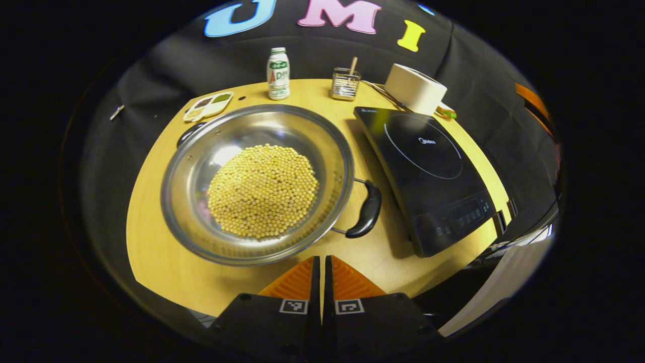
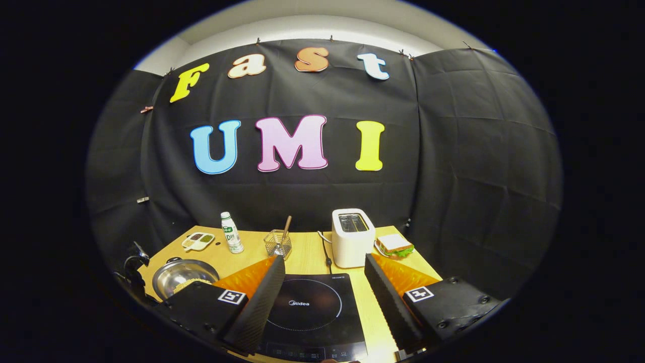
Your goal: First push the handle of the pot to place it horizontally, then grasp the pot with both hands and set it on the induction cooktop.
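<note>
On the table's (image 1: 166, 262) left half sits the steel pot (image 1: 257, 184), full of yellow beans (image 1: 263, 197), with its black handle (image 1: 367, 210) pointing at the induction cooktop (image 1: 428, 171) just beside it. The left gripper (image 1: 322, 264) hangs over the near edge with fingers together, holding nothing. The right gripper (image 2: 322, 282) hangs above the cooktop, fingers spread wide.

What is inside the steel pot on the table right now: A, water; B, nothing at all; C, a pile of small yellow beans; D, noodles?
C. In the left gripper view the pot holds a mound of small round yellow beans heaped across its bottom, with bare shiny metal around the heap.
</note>
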A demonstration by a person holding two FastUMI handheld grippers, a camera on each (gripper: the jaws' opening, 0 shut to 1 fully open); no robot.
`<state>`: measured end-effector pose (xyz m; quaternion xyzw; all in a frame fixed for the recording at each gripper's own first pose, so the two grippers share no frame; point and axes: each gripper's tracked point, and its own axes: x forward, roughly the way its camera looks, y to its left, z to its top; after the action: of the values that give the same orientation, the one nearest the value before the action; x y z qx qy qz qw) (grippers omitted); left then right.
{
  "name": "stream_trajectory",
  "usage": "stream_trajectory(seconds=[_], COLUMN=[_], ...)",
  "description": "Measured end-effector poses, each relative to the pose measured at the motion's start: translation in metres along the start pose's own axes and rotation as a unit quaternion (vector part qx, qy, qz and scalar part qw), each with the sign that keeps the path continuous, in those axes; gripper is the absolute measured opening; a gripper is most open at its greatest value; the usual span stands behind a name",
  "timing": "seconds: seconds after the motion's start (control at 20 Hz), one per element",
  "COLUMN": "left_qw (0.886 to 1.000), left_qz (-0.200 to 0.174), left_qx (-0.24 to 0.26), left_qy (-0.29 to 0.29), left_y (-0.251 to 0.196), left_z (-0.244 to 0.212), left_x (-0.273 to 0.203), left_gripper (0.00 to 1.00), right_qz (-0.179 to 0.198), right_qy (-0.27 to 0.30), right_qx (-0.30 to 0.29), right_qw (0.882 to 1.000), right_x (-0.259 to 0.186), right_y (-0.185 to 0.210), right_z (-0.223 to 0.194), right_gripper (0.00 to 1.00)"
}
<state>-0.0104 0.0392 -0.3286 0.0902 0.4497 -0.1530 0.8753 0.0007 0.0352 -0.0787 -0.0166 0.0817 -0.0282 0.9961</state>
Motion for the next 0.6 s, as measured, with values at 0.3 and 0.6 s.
stream_trajectory(seconds=[0.3, 0.6], left_qw=[0.998, 0.997], left_qz=[-0.002, -0.003], left_qx=[0.056, 0.064], left_qy=[0.024, 0.031], left_y=[-0.012, -0.018], left_z=[0.005, 0.018], left_x=[0.023, 0.032], left_gripper=[0.05, 0.05], right_qz=[-0.015, -0.042], right_qy=[-0.003, 0.007], right_qx=[0.009, 0.02], right_qw=[1.0, 0.999], right_x=[-0.006, -0.01], right_y=[-0.02, -0.046], right_z=[0.0, -0.006], right_gripper=[0.99, 0.99])
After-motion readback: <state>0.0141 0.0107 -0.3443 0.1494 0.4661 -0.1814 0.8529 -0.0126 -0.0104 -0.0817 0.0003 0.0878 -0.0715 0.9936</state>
